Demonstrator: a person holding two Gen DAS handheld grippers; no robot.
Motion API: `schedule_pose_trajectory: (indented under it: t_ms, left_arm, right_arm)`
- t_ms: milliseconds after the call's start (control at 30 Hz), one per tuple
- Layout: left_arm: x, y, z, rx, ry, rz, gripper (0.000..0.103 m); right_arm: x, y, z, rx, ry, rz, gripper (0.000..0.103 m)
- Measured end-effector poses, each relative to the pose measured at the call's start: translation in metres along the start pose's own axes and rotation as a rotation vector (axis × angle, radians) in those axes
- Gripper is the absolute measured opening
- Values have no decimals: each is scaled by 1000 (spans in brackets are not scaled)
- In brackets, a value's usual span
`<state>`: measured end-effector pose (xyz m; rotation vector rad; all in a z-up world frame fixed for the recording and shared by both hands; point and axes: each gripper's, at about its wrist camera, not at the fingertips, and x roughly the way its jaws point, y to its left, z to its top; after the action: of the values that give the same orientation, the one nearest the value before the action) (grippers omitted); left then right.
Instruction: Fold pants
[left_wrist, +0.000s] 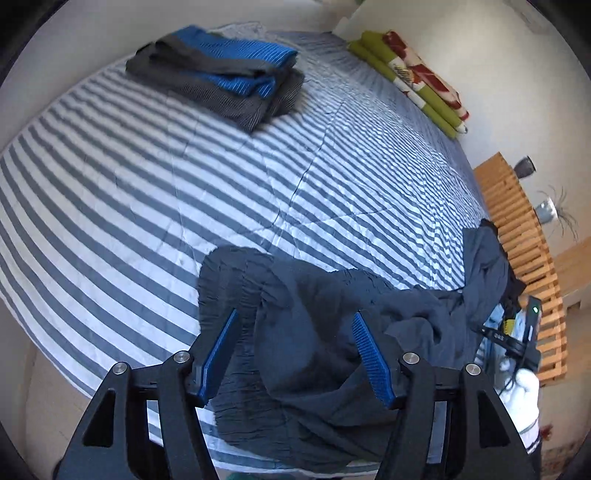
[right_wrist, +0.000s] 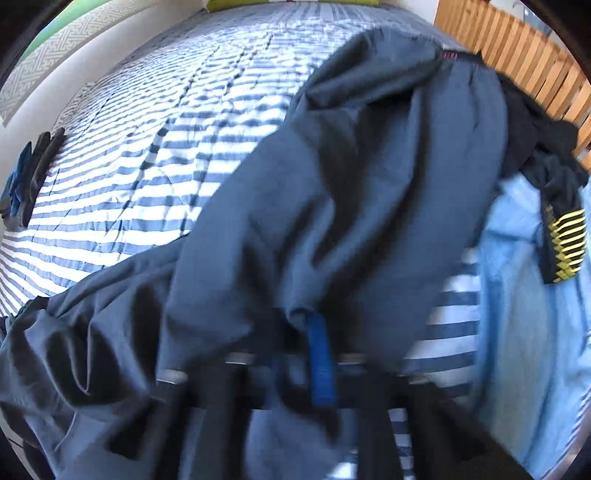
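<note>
Dark navy pants lie crumpled on the near edge of a striped bed. My left gripper hovers just over them, open, its blue pads straddling the fabric without holding it. In the right wrist view, which is motion-blurred, the pants rise in a bunched ridge. My right gripper is shut on a fold of them, with only one blue strip showing. A white-gloved hand holds that gripper at the left wrist view's right edge.
A folded blue and grey stack sits far left on the bed, also visible as the stack. A green and red blanket lies at the head. A wooden slatted frame borders the right. A light blue garment and a black one with yellow stripes lie beside the pants.
</note>
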<state>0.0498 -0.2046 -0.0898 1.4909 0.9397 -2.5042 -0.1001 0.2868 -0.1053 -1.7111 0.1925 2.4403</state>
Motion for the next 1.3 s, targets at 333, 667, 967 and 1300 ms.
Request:
schedule_pose_trajectory:
  t_ms: [333, 667, 967, 1300]
  left_arm:
    - [34, -71, 8, 89, -32, 20, 1]
    - [11, -140, 21, 253, -109, 32, 2]
    - [1, -108, 62, 249, -49, 156, 20]
    - [-39, -145, -49, 575, -204, 361, 31]
  right_arm:
    - [-169, -98, -17, 133, -392, -113, 1]
    - [-176, -226, -53, 344, -337, -167, 1]
    - [-150, -172, -42, 235, -324, -157, 1]
    - [-123, -143, -31, 132, -298, -276, 1]
